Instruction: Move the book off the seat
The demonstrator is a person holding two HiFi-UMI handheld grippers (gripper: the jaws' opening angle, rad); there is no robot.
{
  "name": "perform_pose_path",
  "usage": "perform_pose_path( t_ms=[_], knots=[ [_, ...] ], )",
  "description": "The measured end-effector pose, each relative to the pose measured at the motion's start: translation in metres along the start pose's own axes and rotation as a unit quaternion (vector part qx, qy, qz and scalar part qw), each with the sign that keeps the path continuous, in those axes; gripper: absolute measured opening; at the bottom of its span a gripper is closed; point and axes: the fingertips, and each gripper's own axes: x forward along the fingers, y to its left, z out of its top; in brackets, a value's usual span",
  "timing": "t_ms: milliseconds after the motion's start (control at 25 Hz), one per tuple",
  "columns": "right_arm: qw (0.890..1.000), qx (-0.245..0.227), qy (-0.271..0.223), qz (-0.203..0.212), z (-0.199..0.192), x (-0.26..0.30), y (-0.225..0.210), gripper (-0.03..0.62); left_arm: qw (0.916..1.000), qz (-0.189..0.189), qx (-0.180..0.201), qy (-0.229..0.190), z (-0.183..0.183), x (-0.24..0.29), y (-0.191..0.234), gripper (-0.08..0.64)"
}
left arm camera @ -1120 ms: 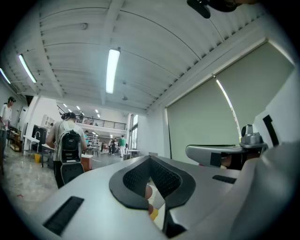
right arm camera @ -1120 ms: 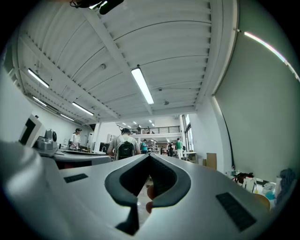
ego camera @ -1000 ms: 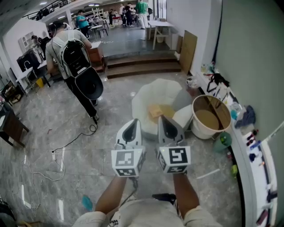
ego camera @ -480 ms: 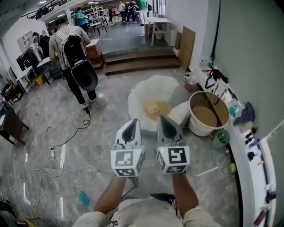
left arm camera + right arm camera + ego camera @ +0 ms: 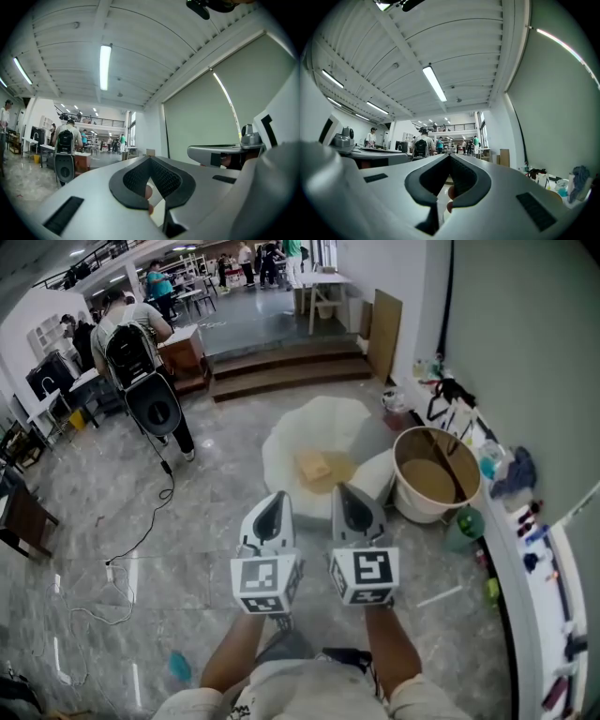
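A tan book (image 5: 312, 465) lies on the seat of a white beanbag chair (image 5: 309, 424) on the floor ahead of me. My left gripper (image 5: 274, 503) and right gripper (image 5: 348, 496) are held side by side at chest height, pointing level toward the chair and still short of it. Both are shut with nothing between their jaws. In the left gripper view the left gripper (image 5: 150, 158) shows only the hall past its closed tips, and the right gripper (image 5: 450, 155) in its own view shows the same.
A round white tub (image 5: 434, 474) stands right of the chair. A low ledge (image 5: 525, 549) with bottles and clutter runs along the right wall. A person with a backpack (image 5: 136, 362) stands at far left by a desk. Cables (image 5: 122, 559) trail on the grey floor. Steps (image 5: 281, 371) rise behind the chair.
I have moved closer to the chair with both grippers held together. The person with the backpack has walked farther away to the left.
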Motion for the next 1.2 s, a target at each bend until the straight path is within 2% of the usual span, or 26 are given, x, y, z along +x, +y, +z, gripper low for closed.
perform_pose_path(
  t_ms=[240, 680, 960, 1200],
  knots=[
    [1.000, -0.012, 0.006, -0.007, -0.001, 0.039, 0.002, 0.003, 0.9999, -0.010, -0.013, -0.005, -0.002, 0.034, 0.025, 0.002],
    [0.999, -0.026, 0.016, -0.011, -0.007, 0.161, 0.031, 0.003, 0.9996, -0.012, -0.022, -0.014, 0.002, 0.110, 0.124, 0.002],
    [0.999, -0.027, 0.022, -0.022, -0.019, 0.231, 0.033, 0.003, 0.9992, -0.024, -0.029, -0.010, -0.008, 0.163, 0.170, 0.002],
    [0.999, -0.029, 0.026, -0.034, -0.031, 0.269, 0.026, 0.003, 0.9991, -0.030, -0.030, -0.007, -0.018, 0.198, 0.193, 0.002]
  ],
)
